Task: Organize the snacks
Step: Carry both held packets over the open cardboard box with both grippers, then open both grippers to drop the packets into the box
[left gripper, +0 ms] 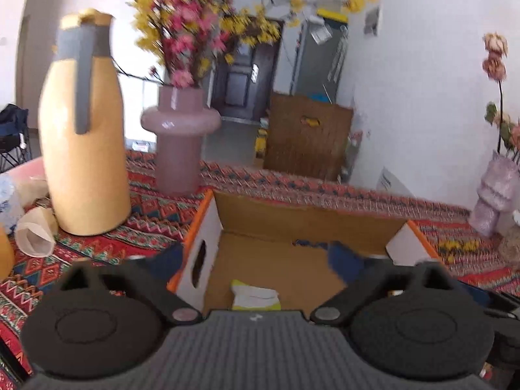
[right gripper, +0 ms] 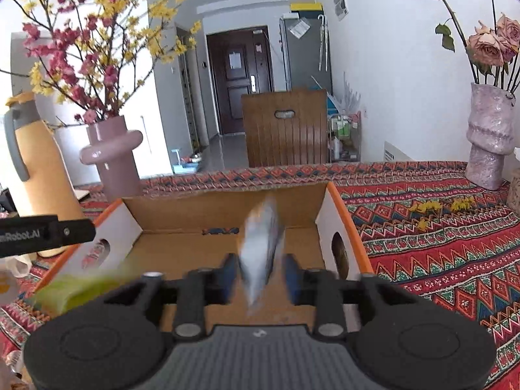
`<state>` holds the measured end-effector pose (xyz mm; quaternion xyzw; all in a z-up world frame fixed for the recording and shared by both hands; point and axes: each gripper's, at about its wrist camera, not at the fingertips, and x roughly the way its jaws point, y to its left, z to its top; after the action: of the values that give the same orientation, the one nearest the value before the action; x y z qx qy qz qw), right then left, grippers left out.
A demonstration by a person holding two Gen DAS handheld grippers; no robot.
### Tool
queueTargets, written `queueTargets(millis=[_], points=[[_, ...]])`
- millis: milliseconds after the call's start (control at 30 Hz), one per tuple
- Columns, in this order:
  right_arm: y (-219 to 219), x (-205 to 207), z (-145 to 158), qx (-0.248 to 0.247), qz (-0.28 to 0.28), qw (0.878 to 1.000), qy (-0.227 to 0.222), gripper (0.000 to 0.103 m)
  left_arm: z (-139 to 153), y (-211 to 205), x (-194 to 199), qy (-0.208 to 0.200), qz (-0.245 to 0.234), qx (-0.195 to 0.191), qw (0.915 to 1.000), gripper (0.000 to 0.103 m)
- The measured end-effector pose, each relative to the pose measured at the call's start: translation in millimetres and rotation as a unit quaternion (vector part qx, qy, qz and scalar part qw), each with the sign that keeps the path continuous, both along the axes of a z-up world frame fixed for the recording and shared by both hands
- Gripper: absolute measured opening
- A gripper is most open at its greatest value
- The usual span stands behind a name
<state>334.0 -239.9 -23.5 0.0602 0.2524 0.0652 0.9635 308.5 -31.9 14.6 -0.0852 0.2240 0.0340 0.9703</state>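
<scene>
An open cardboard box (left gripper: pixel 308 217) with orange edges stands on the patterned tablecloth, right in front of both grippers. My left gripper (left gripper: pixel 256 258) is wide open over the box's left part with nothing between its fingers. A yellow-green and white snack packet (left gripper: pixel 255 297) shows just below it inside the box. In the right wrist view that packet (right gripper: pixel 81 289) is a green blur at the box's (right gripper: pixel 338 201) left front corner. My right gripper (right gripper: pixel 260 276) is open above the box. A white and grey-blue packet (right gripper: pixel 260 250), blurred, stands upright between its blue pads (right gripper: pixel 229 274) with a small gap on each side.
A tall yellow jug (left gripper: pixel 84 149) and a pink vase (left gripper: pixel 178 149) of flowers stand left of the box, with paper cups (left gripper: pixel 34 234) beside the jug. A lilac vase (right gripper: pixel 487 139) of roses is at the far right. A wooden chair (right gripper: pixel 286 130) stands behind the table.
</scene>
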Motion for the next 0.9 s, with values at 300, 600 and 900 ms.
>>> queueTargets(millis=[300, 600, 900], points=[[-14, -23, 12, 0.035, -0.016, 0.998, -0.049, 0.103, 4, 1, -9, -0.005, -0.004, -0.014, 0.9999, 0.103], [-18, -34, 23, 0.042, -0.019, 0.997, -0.07, 0.103, 24, -4, -27, -0.027, -0.015, -0.009, 0.9995, 0.103], [-12, -72, 52, 0.031, -0.005, 0.994, -0.106, 0.103, 46, -2, -65, -0.04, -0.025, -0.014, 0.9988, 0.103]])
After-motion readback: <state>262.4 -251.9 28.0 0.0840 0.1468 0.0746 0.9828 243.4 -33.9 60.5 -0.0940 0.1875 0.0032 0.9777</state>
